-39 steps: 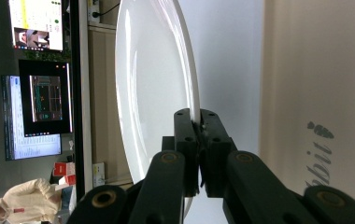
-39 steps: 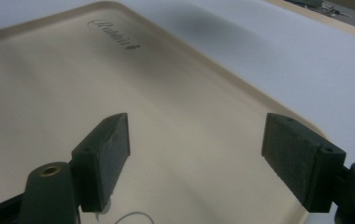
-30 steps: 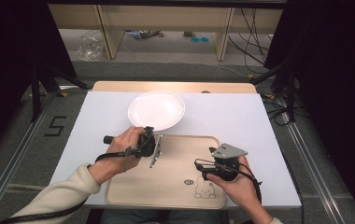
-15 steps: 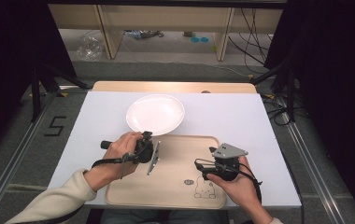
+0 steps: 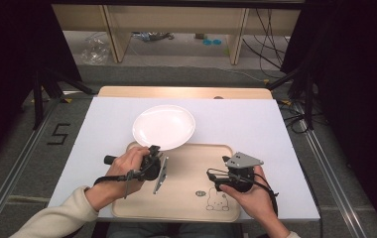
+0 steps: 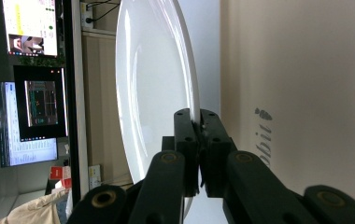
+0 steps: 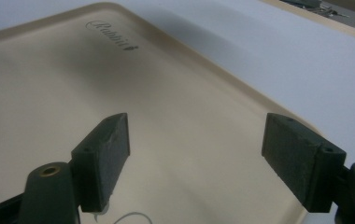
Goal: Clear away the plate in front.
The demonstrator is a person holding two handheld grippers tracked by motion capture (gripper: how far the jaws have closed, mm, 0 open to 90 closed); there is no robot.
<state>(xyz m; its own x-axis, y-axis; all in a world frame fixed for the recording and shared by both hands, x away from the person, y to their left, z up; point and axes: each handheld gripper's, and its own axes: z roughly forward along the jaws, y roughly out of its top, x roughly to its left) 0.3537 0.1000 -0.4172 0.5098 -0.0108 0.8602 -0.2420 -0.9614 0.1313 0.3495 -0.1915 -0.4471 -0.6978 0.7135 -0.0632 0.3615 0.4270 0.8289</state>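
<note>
Since the plate (image 5: 163,127) has slid nearer onto the tray (image 5: 186,198) rim, the left gripper (image 5: 153,151), clamped on its near edge, is dragging it aboard; the right gripper (image 5: 211,174) waits wide open.

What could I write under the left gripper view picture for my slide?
The left gripper pinches the rim of the white plate between its shut fingers, beside the beige tray.

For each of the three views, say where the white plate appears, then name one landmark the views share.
High view: plate at centre, its near rim over the tray, at the left gripper.
Left gripper view: plate edge-on, centre-left, rim pinched by the jaws.
Right gripper view: not in it.
Shared landmark: the beige tray.
</note>
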